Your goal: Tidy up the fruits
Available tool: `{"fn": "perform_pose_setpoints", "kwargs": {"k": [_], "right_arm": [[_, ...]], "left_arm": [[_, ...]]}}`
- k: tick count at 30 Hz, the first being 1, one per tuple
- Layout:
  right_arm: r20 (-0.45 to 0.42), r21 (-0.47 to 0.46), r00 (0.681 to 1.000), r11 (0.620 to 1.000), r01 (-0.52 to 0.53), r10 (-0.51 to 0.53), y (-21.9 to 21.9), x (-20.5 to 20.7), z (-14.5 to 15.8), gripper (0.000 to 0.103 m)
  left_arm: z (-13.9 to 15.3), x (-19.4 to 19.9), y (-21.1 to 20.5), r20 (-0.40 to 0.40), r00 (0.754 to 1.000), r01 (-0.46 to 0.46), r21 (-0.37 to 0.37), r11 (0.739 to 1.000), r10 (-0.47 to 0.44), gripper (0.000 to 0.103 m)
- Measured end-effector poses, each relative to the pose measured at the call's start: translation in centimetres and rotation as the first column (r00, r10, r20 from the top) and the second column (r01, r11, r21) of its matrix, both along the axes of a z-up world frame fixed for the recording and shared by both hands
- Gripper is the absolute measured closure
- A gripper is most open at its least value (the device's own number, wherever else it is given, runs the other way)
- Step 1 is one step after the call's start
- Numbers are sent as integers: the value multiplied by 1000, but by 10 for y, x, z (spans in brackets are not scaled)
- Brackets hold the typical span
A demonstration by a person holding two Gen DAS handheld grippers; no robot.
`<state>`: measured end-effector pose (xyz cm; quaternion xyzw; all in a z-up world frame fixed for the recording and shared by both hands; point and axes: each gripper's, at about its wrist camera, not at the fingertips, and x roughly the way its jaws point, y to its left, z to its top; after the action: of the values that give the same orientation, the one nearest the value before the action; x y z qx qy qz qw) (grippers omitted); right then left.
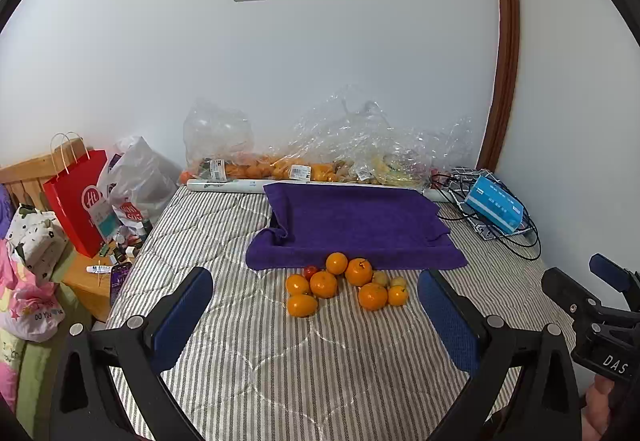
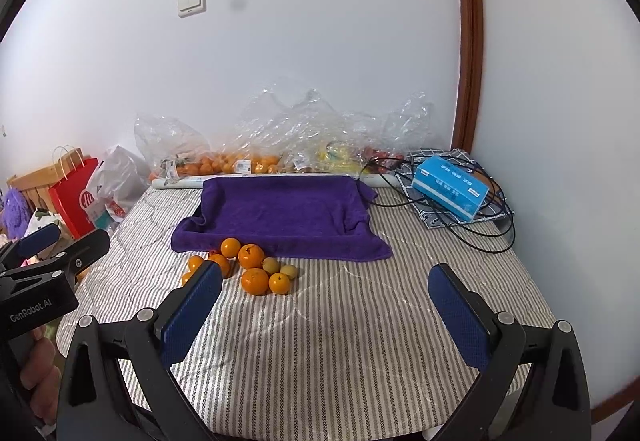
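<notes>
Both grippers, left gripper point(image 1: 316, 305) and right gripper point(image 2: 326, 297), hover spread wide and empty above the striped mattress point(image 1: 280, 361); oranges point(image 1: 324, 284) cluster against the purple towel point(image 1: 356, 225).

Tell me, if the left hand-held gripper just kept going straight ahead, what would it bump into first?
Probably the pile of oranges, which sits between the open fingers of the left hand-held gripper on the striped bedcover. Behind it lies the purple towel. Depth is hard to judge.

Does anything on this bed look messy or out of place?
The loose fruit lies heaped on the striped bedding, outside the purple-towel-lined tray. The towel's front-left corner is rumpled. Tangled black cables sprawl by the blue box.
</notes>
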<state>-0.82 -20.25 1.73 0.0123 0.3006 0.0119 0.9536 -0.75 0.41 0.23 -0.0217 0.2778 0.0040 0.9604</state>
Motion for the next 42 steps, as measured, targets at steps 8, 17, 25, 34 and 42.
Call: {"fn": "perform_pose_setpoints", "kwargs": {"k": [8, 17, 25, 34, 42], "right_arm": [[3, -2, 1000, 1000, -4, 4, 2, -1, 2, 1], [6, 0, 1000, 1000, -8, 8, 3, -3, 2, 1], [8, 2, 1000, 1000, -8, 8, 4, -5, 2, 1], [4, 2, 1000, 1000, -12, 12, 6, -1, 1, 1], [-13, -18, 1000, 1000, -5, 5, 10, 9, -4, 1]], "left_arm": [[0, 1, 2, 0, 1000, 1, -2, 1000, -1, 0], [-2, -1, 2, -3, 1000, -2, -9, 1000, 2, 0], [-2, 0, 3, -3, 1000, 0, -13, 1000, 0, 0], [2, 2, 1, -6, 1000, -3, -3, 1000, 3, 0], [2, 7, 5, -3, 1000, 11, -16, 1000, -11, 0]]}}
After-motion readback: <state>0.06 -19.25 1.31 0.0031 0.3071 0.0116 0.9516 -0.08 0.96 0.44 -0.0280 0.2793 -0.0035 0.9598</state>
